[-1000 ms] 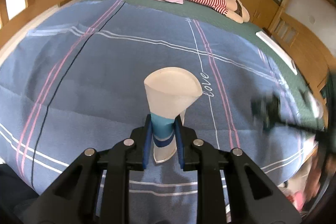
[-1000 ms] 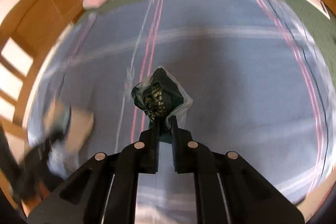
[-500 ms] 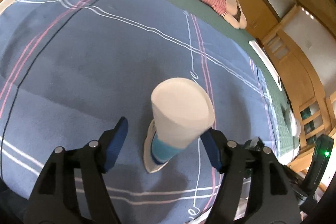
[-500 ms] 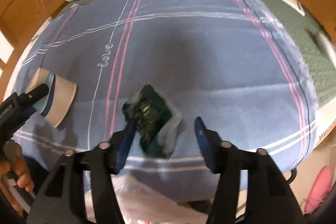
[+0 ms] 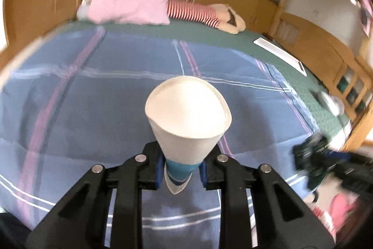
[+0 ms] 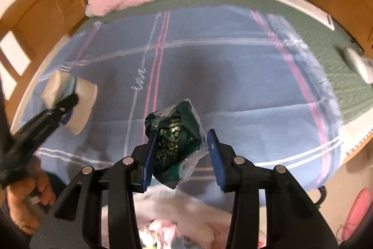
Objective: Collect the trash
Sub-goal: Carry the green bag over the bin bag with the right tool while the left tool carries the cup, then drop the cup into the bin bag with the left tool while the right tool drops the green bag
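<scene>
Now cup [image 5: 188, 118] regripped, wrapper [image 6: 177, 144] loose

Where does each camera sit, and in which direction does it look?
Left wrist: on the left gripper, looking over the blue blanket toward the pink pillow; its fingers clamp a paper cup.
Right wrist: on the right gripper, facing the same way; a green snack wrapper sits between its jaws, a hand at lower left.
Shared: the cup, wrapper, pillow, blanket.
</scene>
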Motion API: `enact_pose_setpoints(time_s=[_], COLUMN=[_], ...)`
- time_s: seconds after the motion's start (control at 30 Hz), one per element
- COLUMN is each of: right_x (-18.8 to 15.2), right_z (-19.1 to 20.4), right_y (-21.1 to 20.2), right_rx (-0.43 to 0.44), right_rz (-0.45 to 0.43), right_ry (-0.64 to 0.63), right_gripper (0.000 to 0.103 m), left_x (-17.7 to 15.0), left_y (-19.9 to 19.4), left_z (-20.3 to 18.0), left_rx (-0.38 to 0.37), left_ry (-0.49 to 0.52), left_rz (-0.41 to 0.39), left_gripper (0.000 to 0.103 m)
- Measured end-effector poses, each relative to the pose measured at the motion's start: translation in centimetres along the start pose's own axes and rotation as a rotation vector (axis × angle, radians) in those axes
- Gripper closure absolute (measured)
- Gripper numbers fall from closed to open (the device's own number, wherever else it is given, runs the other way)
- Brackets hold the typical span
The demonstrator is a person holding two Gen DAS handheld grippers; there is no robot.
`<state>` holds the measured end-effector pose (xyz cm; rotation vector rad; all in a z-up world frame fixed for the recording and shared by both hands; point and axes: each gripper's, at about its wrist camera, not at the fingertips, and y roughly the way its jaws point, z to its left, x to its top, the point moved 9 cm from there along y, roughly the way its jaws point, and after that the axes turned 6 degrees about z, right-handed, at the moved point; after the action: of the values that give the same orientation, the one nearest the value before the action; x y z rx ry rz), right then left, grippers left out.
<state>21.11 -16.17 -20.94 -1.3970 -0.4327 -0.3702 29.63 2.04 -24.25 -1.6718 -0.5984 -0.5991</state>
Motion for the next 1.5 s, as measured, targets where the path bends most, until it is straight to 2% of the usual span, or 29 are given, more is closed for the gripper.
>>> enact_pose_setpoints(time_s=[0.1,0.23,0.37,0.47,0.53,0.63,0.73,1.0,1.23,1.3,1.33,1.37,1.43,1.5], right_x=[-0.7,-2.0,-3.8,-5.1,-6.0,-6.8,-7.3,-8.1,-8.8,-9.0,-9.0,-9.1,-9.3,-9.6], right_z=[-0.9,-1.1,-1.1,-1.5,-1.7,-2.6,-2.9,-3.0,-3.7,-3.7,-3.6,-3.6,-3.3,-3.1], right_y=[-5.6,-12.8,-17.4,-19.3,-20.0,-21.0,-21.2,-20.4,-20.1,-19.9,-19.7,-19.5,-18.9,-18.3], right_rx=[0.002,0.034,0.047,0.033,0.024,0.000,0.007,0.009,0.017,0.018,0.019,0.021,0.023,0.028], right_rz=[-0.067,-0.165,-0.199,-0.194,-0.186,-0.200,-0.202,-0.189,-0.176,-0.168,-0.164,-0.158,-0.140,-0.124], right_ry=[0.042,0.072,0.064,0.056,0.053,0.063,0.074,0.067,0.077,0.079,0.080,0.080,0.076,0.071], right_gripper=[0.060,0.060,0.060,0.060,0.060,0.060,0.060,0.060,0.060,0.060,0.060,0.060,0.060,0.060], left_x=[0.6,1.1,0.2,-1.7,-3.3,-6.1,-7.8,-9.5,-10.3,-10.4,-10.4,-10.3,-9.7,-9.1], left_y=[-5.1,-13.2,-20.1,-23.3,-23.3,-22.8,-22.6,-19.9,-18.7,-18.5,-18.6,-18.8,-19.4,-20.3], left_z=[-1.2,-4.1,-6.8,-9.0,-9.8,-10.5,-11.4,-13.1,-14.4,-14.4,-14.4,-14.2,-14.0,-13.5], left_rx=[0.038,0.030,-0.006,-0.051,-0.047,-0.073,-0.070,-0.120,-0.136,-0.133,-0.128,-0.123,-0.107,-0.077], left_ry=[0.050,0.101,0.148,0.219,0.275,0.289,0.331,0.358,0.380,0.380,0.376,0.368,0.364,0.359], left_rz=[-0.051,-0.134,-0.196,-0.220,-0.190,-0.110,-0.074,0.025,0.065,0.074,0.075,0.068,0.043,0.008], left_gripper=[0.079,0.079,0.078,0.078,0.078,0.078,0.078,0.078,0.076,0.061,0.043,0.035,0.034,0.027])
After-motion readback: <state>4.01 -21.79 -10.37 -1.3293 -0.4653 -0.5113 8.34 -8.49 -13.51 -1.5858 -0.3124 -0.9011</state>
